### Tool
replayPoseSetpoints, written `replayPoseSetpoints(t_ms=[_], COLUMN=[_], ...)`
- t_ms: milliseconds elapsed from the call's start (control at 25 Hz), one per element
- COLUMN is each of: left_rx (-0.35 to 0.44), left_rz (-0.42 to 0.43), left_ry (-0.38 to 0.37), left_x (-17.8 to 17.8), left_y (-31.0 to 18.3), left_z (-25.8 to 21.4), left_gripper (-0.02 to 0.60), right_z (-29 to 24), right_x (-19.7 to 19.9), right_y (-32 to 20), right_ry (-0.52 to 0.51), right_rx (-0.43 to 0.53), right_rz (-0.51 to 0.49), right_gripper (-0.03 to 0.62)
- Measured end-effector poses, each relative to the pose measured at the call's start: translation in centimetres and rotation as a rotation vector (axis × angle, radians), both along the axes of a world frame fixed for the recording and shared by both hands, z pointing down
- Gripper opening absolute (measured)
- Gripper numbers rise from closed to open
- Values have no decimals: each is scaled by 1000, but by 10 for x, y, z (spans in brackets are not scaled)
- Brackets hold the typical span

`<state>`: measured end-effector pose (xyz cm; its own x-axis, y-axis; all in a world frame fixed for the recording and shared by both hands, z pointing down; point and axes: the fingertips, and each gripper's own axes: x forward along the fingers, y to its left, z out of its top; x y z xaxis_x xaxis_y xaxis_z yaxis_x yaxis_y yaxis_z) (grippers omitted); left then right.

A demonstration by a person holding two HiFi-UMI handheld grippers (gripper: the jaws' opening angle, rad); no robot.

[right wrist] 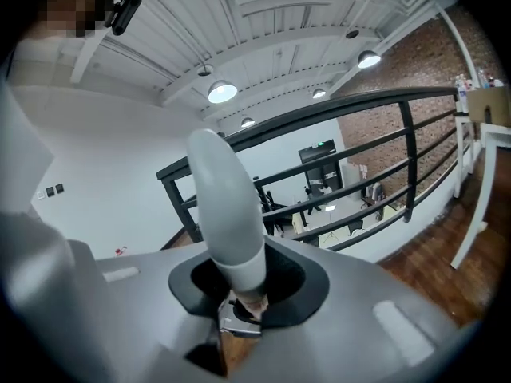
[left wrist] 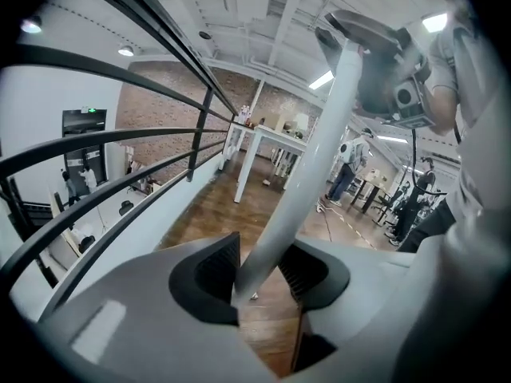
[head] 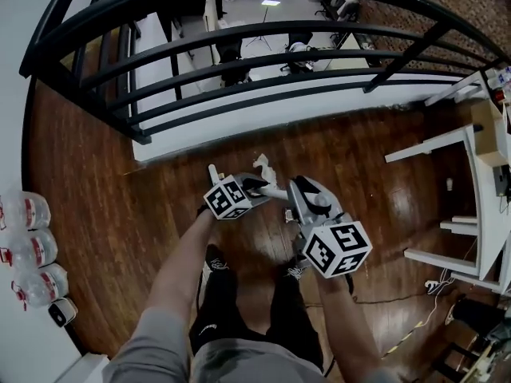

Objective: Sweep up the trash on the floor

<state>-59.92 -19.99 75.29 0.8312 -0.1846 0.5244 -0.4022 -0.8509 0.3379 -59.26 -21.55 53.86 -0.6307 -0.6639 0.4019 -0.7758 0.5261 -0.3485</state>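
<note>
Grip first: our left gripper (left wrist: 257,271) clasps the white pole (left wrist: 319,158), our right gripper (right wrist: 247,290) pinches the rounded handle end (right wrist: 227,214) narrowly, so we should lower it behind the scrap (left wrist: 253,296) on the floor (left wrist: 231,214).

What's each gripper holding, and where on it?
Both hold one long white handle: left gripper on the shaft, right gripper at the base of its rounded end. Tool head unseen.

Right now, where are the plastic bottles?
In the head view, the plastic bottles lie at the far left on the wooden floor, against the white wall.
</note>
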Motion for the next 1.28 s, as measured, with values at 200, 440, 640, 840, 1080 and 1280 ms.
replayPoseSetpoints(t_ms=[200, 440, 640, 840, 1080, 1280], left_rx=[7, 25, 28, 63, 71, 48], left_rz=[77, 137, 169, 172, 82, -65], left_ry=[11, 20, 38, 56, 21, -11], left_x=[78, 151, 187, 224, 262, 273], left_y=[-1, -4, -2, 6, 24, 33], left_z=[-4, -9, -13, -34, -57, -63], left_gripper=[146, 146, 146, 146, 144, 140], right_z=[-5, -12, -16, -39, -60, -66], right_x=[75, 144, 176, 210, 252, 268], right_y=[0, 3, 4, 19, 39, 37], right_ry=[12, 33, 41, 13, -17, -42], right_rx=[10, 19, 19, 63, 92, 55], right_rz=[74, 110, 144, 94, -38, -181], right_gripper=[61, 61, 61, 64, 63, 63])
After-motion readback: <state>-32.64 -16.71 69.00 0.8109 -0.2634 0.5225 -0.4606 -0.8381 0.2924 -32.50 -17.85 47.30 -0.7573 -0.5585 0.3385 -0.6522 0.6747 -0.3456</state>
